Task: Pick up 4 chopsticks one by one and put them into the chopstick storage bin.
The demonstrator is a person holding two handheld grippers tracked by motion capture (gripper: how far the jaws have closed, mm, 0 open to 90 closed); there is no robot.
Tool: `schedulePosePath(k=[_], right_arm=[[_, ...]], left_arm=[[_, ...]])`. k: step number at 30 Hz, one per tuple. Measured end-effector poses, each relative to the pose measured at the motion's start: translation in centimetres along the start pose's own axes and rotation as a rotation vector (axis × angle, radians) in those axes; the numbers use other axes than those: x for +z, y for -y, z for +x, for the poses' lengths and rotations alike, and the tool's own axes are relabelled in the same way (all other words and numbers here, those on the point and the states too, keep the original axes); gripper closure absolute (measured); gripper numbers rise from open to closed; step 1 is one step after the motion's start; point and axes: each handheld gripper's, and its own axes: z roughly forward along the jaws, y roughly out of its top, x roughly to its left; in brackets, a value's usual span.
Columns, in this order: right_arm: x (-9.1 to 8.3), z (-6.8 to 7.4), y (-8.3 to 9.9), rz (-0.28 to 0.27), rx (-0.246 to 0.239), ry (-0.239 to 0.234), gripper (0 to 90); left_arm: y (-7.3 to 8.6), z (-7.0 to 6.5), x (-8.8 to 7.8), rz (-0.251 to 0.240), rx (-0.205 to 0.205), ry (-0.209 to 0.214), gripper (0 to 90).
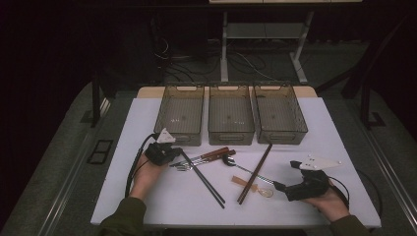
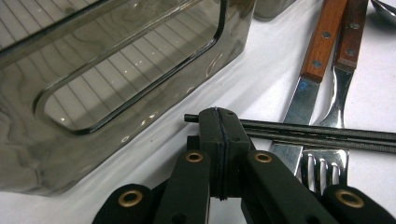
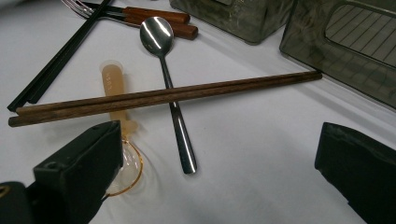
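Note:
My left gripper [image 1: 176, 151] is at the table's left, just in front of the left bin [image 1: 181, 115]. In its own view my left gripper [image 2: 218, 123] has its jaws pressed flat together, their tips at the near end of the black chopsticks [image 2: 317, 133]. I see nothing between the pads. The sticks cross a wood-handled knife [image 2: 322, 42] and fork [image 2: 348, 46]. My right gripper [image 1: 287, 174] rests at the right front, open. In its own view my right gripper [image 3: 217, 140] stands wide apart around a metal spoon [image 3: 175, 107], near brown chopsticks [image 3: 163, 98] and an amber plastic spoon [image 3: 114, 88].
Three smoky see-through bins line the back of the white table [image 1: 334, 142]: the left one, a middle one [image 1: 230, 115] and a right one [image 1: 279, 114]. The cutlery lies in a loose pile mid-table between the two hands. Beyond the table are dark floor and cables.

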Motion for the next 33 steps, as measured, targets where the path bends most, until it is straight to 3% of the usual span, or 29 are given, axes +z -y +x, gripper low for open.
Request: schedulePosePath(k=[33], right_arm=[[0.0,0.0,0.0,0.005,-0.004,0.001,1.2]], left_arm=[[-1.4,-0.5,1.6,-0.019,0.015,0.009,89.2]])
